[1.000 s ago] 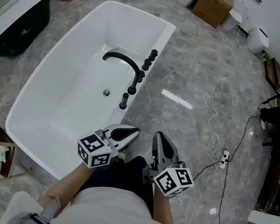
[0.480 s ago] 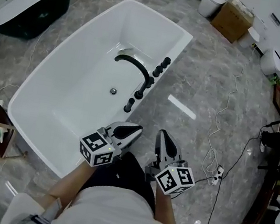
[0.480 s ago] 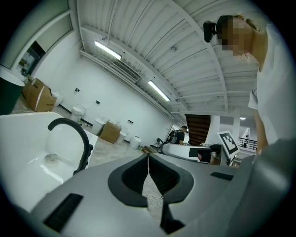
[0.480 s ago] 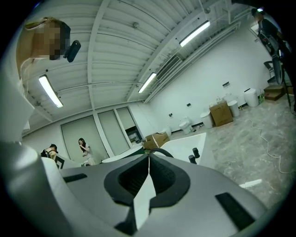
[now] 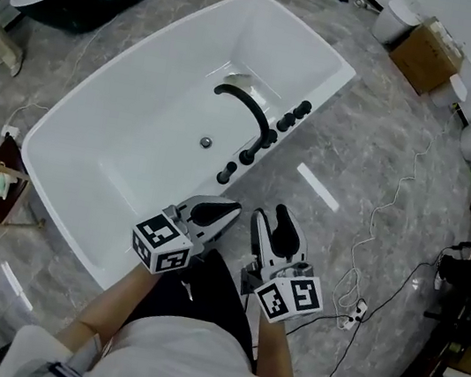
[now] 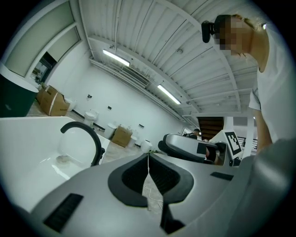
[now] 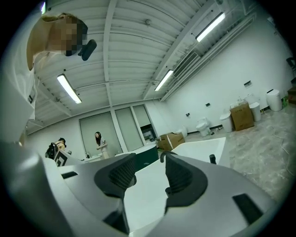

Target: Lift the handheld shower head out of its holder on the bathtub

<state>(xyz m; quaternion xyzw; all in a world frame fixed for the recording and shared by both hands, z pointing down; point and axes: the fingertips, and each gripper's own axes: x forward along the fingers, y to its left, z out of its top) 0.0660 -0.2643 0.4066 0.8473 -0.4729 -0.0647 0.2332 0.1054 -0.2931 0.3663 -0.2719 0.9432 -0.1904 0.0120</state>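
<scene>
— Where is the handheld shower head found?
— Among the row of black fittings [image 5: 247,156] on the bathtub's [image 5: 136,140] near rim, well apart from both tools; which fitting it is cannot be told.
— And the tools?
— The left gripper [image 5: 230,209] is held closed and empty. The right gripper's [image 5: 271,218] jaws are opening, with nothing between them. Open floor [image 5: 358,150] is seen right of the rim.

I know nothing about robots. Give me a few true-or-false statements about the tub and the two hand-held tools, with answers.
1. The left tool has its jaws together. True.
2. The right tool grips the shower head. False: its jaws are opening with nothing between them.
3. The white bathtub has a curved black spout. True.
4. Both tools touch the black fittings on the rim. False: both are apart from them, close to the person.
</scene>
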